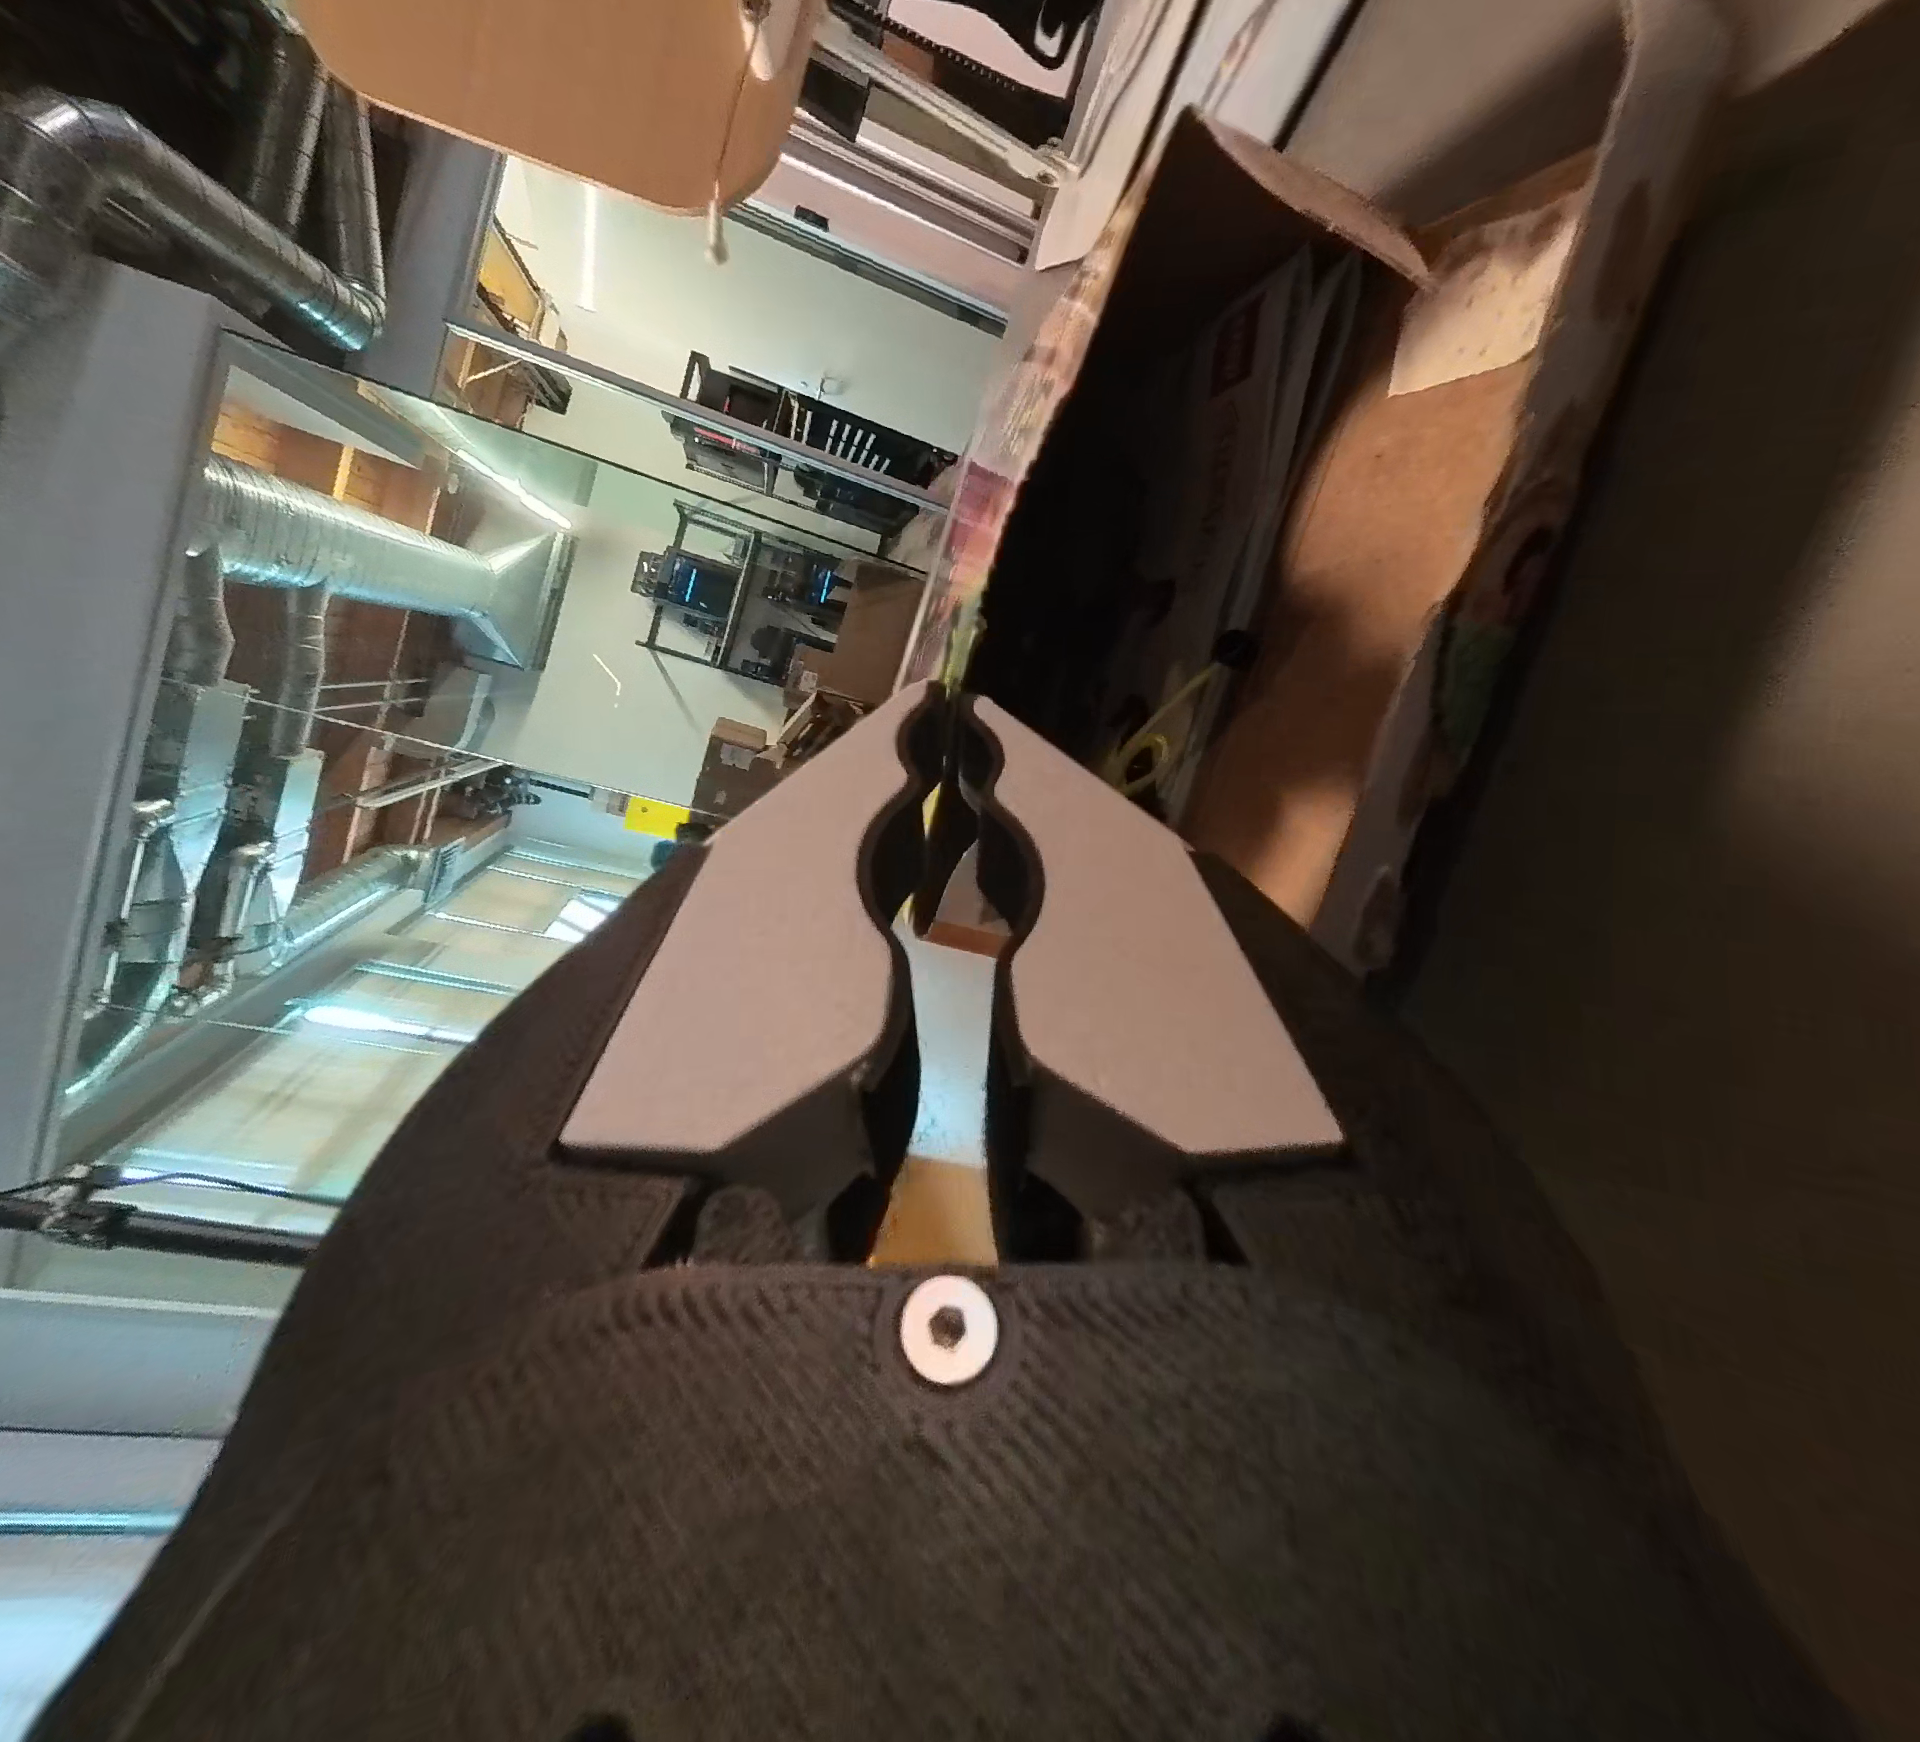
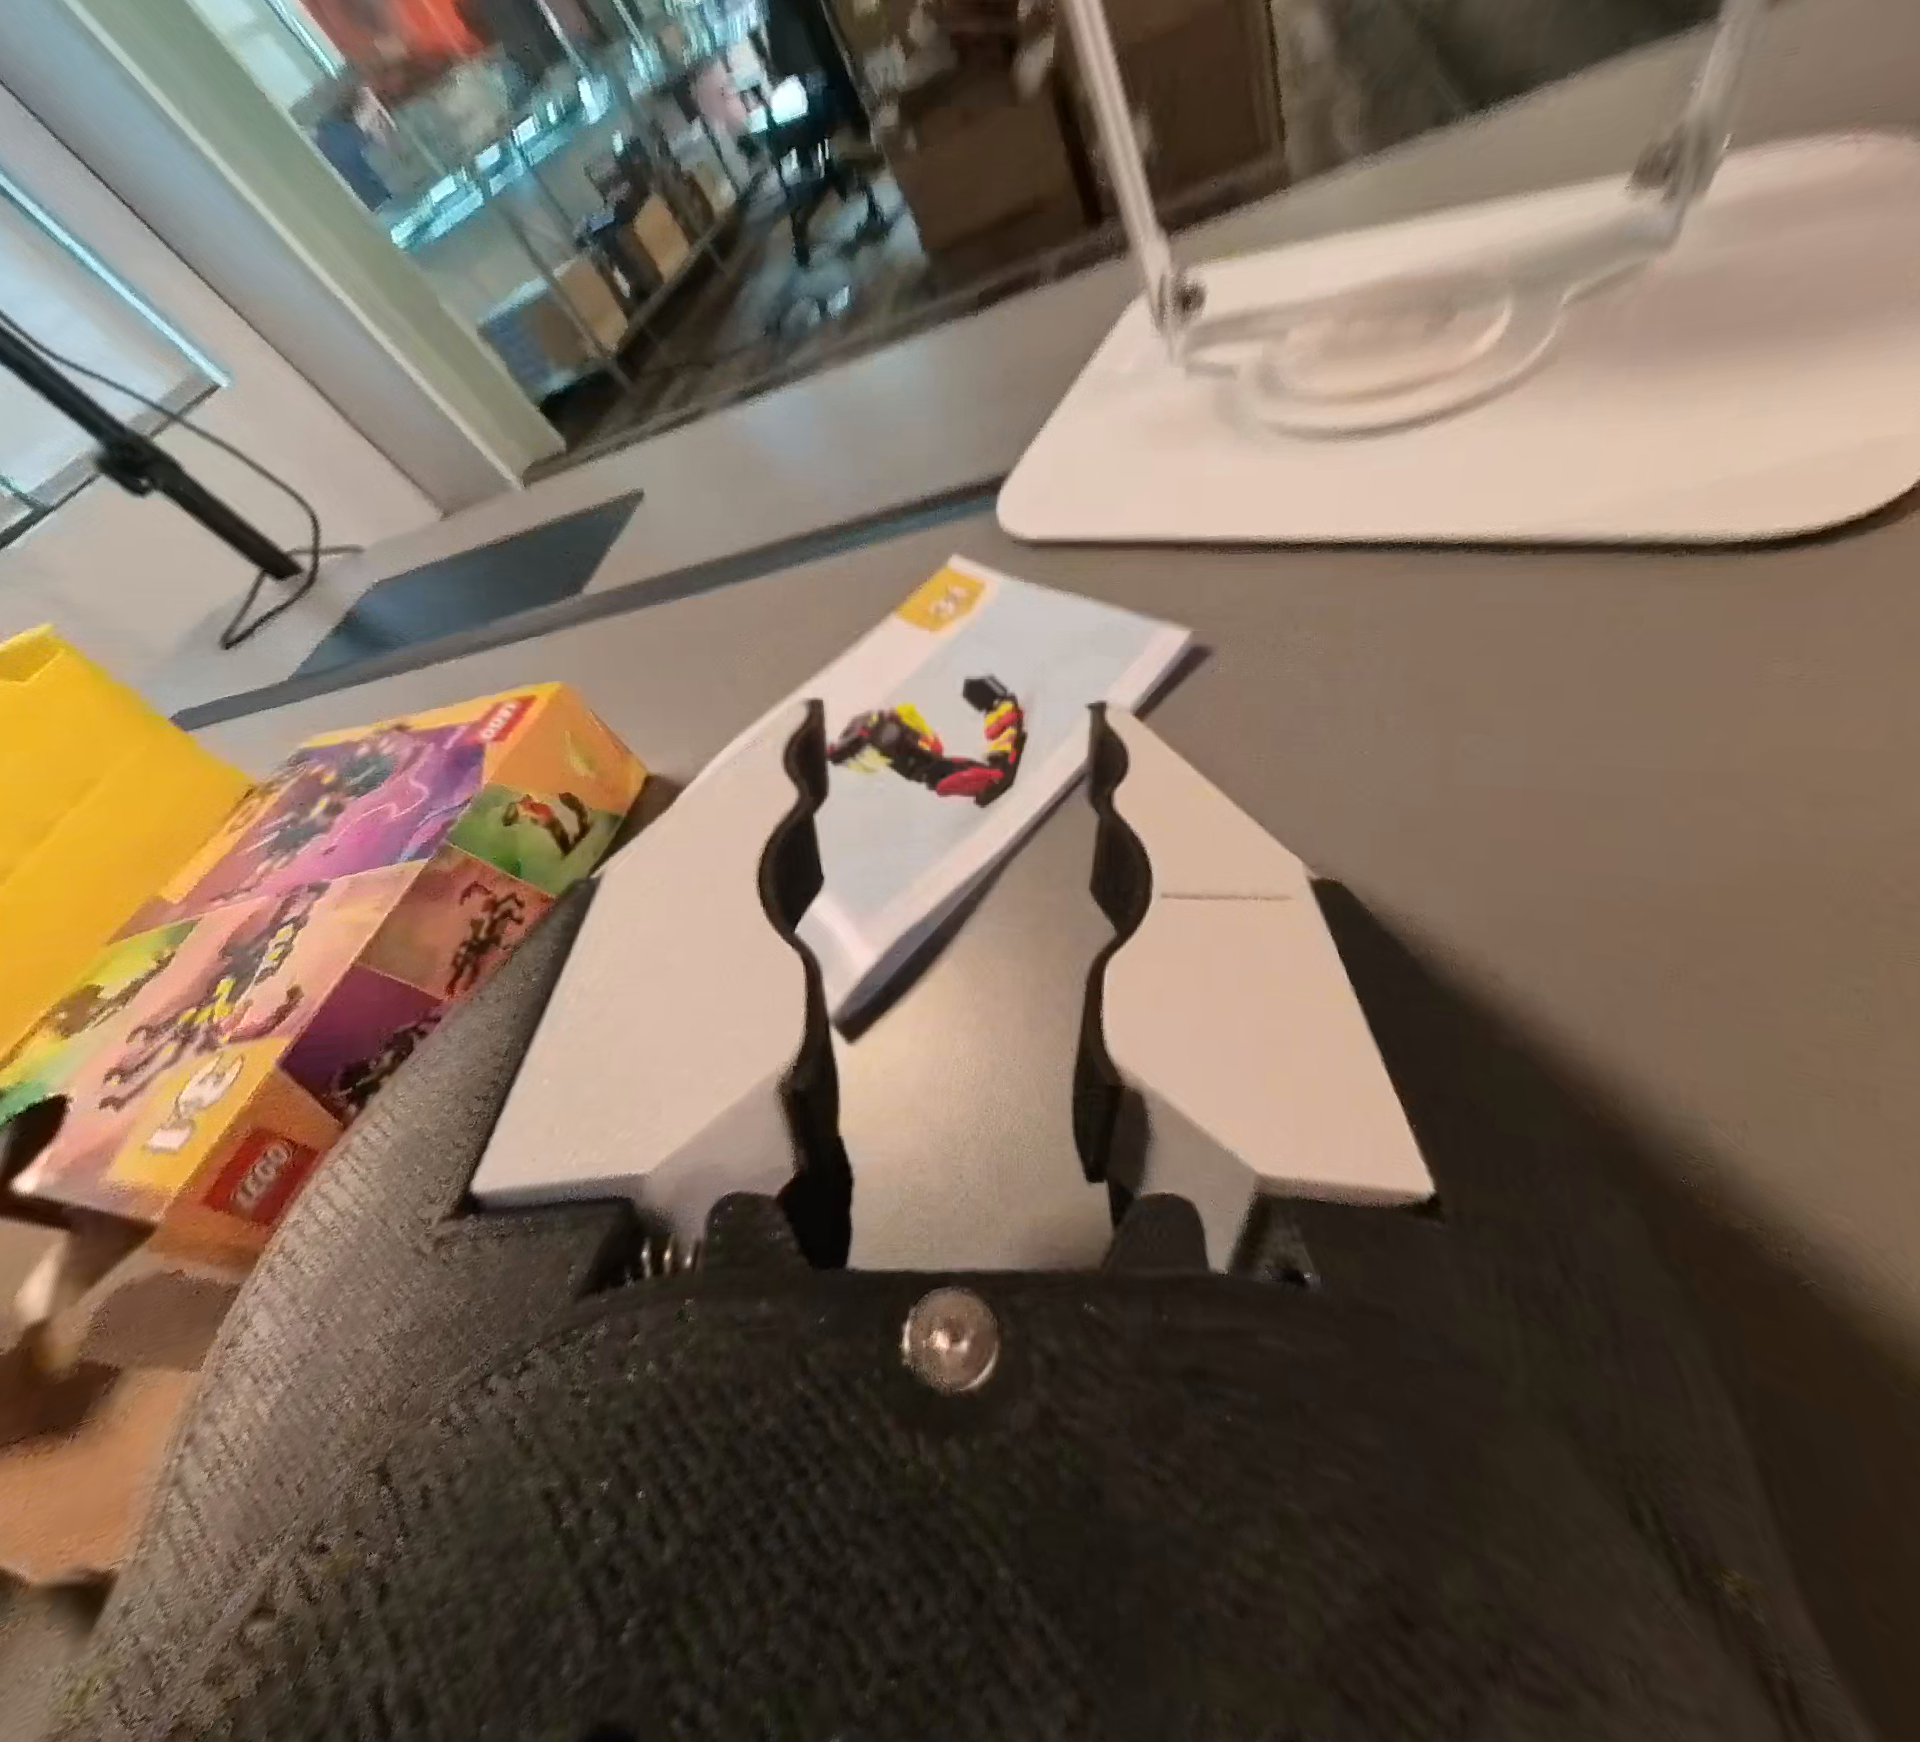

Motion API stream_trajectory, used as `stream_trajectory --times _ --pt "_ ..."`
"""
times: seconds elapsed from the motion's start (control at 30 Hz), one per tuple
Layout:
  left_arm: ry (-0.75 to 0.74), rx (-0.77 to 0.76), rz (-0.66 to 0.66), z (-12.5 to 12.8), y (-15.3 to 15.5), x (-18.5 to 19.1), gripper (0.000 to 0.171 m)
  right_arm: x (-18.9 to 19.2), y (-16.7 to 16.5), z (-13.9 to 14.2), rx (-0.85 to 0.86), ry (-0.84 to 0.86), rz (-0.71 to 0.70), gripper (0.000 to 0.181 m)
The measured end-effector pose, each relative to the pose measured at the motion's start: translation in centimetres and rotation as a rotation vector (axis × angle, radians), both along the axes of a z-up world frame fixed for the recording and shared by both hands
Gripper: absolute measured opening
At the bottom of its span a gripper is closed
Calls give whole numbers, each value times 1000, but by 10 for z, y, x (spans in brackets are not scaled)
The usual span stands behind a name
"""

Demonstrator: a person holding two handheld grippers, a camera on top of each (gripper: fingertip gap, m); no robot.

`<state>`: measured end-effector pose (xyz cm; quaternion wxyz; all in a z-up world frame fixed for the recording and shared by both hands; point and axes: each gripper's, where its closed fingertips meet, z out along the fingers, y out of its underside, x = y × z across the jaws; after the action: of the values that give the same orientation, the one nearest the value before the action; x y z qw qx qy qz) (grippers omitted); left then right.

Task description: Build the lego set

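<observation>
In the left wrist view, turned on its side, my left gripper (image 1: 948, 710) is shut on the thin edge of a wall of the open lego box (image 1: 1361, 653). The brown cardboard inside shows, with pale bags (image 1: 1278, 404) and yellow pieces (image 1: 1148, 747) in it. In the right wrist view my right gripper (image 2: 951, 721) is open and empty, just above the instruction booklet (image 2: 1039, 643), which lies flat on the grey table (image 2: 1507, 861). The colourful lego box (image 2: 312, 913) also shows in that view, to the left of the gripper.
A yellow bin (image 2: 73, 809) stands behind the box at the far left. A white stand base (image 2: 1507, 445) with clear uprights sits at the back right of the table. A tripod leg and cable (image 2: 156, 477) are on the floor beyond the table edge. The left gripper's tips are roughly 25 cm from the right gripper's.
</observation>
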<state>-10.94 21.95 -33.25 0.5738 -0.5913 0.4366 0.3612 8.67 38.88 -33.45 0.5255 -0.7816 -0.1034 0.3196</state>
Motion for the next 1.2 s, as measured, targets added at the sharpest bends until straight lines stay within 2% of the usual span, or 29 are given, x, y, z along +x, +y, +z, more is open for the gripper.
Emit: stream_trajectory --times 0.07,0.13,0.17,0.23,0.3,0.37,0.43,0.5,0.7,0.93,1.2 --pt "-20 -4 -5 1 1 1 1 13 -12 18 161 -64 -45 59" --pt "-36 -5 -9 1 1 2 1 16 -31 41 425 -234 -51 59" --pt "-45 -6 -12 2 2 3 1 5 -49 54 580 -307 3 56" --pt "-59 -6 -19 2 3 6 1 -33 -101 69 866 -417 189 37" --pt "-77 -7 -26 3 4 8 1 -72 -150 63 1071 -544 394 23" --pt "-98 -11 -29 4 4 9 1 -100 -180 47 1185 -687 530 17" --pt "-129 -16 -36 6 4 11 1 -119 -195 25 1180 -800 648 15" --pt "-149 -14 -49 8 3 13 1 -129 -196 4 1094 -893 733 18" --pt "-107 0 -97 8 -1 26 1 -127 -183 -29 977 -1172 788 25" --pt "-28 38 -173 11 -9 43 0 -126 -182 -20 959 -1259 751 21" --pt "51 52 -258 7 -20 61 0 -111 -189 -39 770 -1341 847 5"
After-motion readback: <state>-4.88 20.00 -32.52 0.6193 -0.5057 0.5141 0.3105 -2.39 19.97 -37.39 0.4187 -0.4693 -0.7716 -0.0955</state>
